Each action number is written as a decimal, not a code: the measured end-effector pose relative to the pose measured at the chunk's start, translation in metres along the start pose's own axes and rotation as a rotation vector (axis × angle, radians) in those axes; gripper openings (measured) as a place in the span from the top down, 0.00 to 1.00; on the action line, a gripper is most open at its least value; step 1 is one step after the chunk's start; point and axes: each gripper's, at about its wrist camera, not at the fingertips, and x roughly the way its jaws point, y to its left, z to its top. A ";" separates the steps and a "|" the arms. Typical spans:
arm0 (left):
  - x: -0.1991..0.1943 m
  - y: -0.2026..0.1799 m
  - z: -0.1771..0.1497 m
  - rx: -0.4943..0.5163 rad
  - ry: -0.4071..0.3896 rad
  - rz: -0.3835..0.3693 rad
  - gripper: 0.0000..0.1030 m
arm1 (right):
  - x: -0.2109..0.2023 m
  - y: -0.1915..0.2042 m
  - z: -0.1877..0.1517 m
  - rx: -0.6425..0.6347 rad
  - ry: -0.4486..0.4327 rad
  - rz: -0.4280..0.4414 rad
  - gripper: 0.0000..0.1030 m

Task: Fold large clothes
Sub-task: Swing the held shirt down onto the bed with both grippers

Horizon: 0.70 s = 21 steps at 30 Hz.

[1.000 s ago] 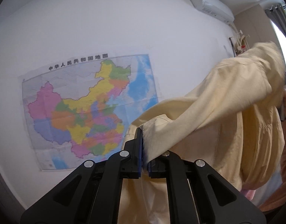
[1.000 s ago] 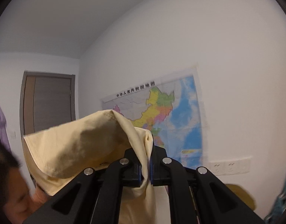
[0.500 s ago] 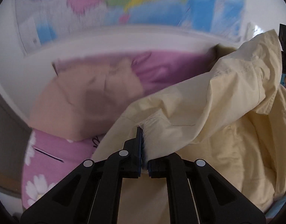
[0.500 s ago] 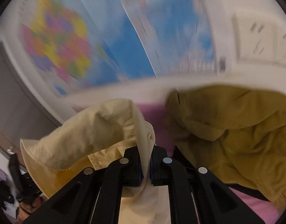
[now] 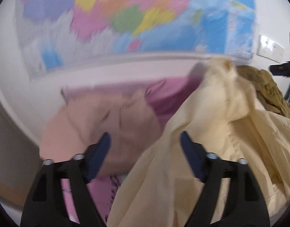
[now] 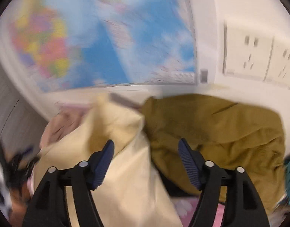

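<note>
Left wrist view: the left claw [image 5: 145, 147] is spread wide, gripping nothing. The cream shirt [image 5: 211, 141] lies heaped on the bed [image 5: 169, 94], its edge running between the claw's fingers. A pink garment [image 5: 107, 117] lies toward the bed's far left, below a map [image 5: 126, 19].

Right wrist view: the right claw [image 6: 145, 156] is likewise spread and empty. The shirt [image 6: 116, 141] bunches before it beside an olive garment [image 6: 220, 128], probably dropped there to be spread for folding.

A bed with a pink flowered cover [image 5: 99, 189] carries a pale yellow garment [image 5: 211, 151], an olive-brown garment [image 6: 220, 132] beside it, and what looks like a blurred peach one [image 5: 99, 121].
</note>
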 end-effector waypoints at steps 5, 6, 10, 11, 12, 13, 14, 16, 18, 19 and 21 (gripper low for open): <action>0.020 -0.048 0.018 0.179 -0.033 -0.046 0.16 | -0.046 0.093 -0.074 -0.352 0.008 -0.074 0.06; 0.034 -0.057 0.021 0.203 -0.003 -0.076 0.16 | -0.045 0.105 -0.086 -0.396 0.018 -0.088 0.06; 0.083 -0.078 0.023 0.247 0.112 -0.054 0.18 | -0.023 0.116 -0.142 -0.502 0.135 -0.208 0.12; 0.096 -0.081 0.023 0.254 0.140 -0.036 0.21 | -0.018 0.113 -0.150 -0.528 0.149 -0.261 0.22; 0.107 -0.082 0.023 0.257 0.163 -0.009 0.32 | -0.012 0.106 -0.152 -0.523 0.169 -0.259 0.55; 0.115 -0.081 0.025 0.256 0.181 0.007 0.36 | -0.011 0.093 -0.152 -0.480 0.189 -0.241 0.91; 0.120 -0.078 0.026 0.247 0.191 0.008 0.41 | -0.015 0.079 -0.150 -0.417 0.194 -0.232 0.97; 0.132 -0.064 0.033 0.183 0.219 -0.010 0.56 | -0.045 0.042 -0.134 -0.307 0.092 -0.273 0.97; 0.139 -0.050 0.040 0.119 0.233 -0.020 0.72 | -0.082 0.000 -0.119 -0.175 0.004 -0.290 0.97; 0.142 -0.039 0.045 0.079 0.222 -0.010 0.74 | -0.098 -0.025 -0.115 -0.091 -0.032 -0.282 0.97; 0.148 -0.026 0.048 0.030 0.234 -0.007 0.70 | -0.109 -0.064 -0.113 0.002 -0.067 -0.279 0.97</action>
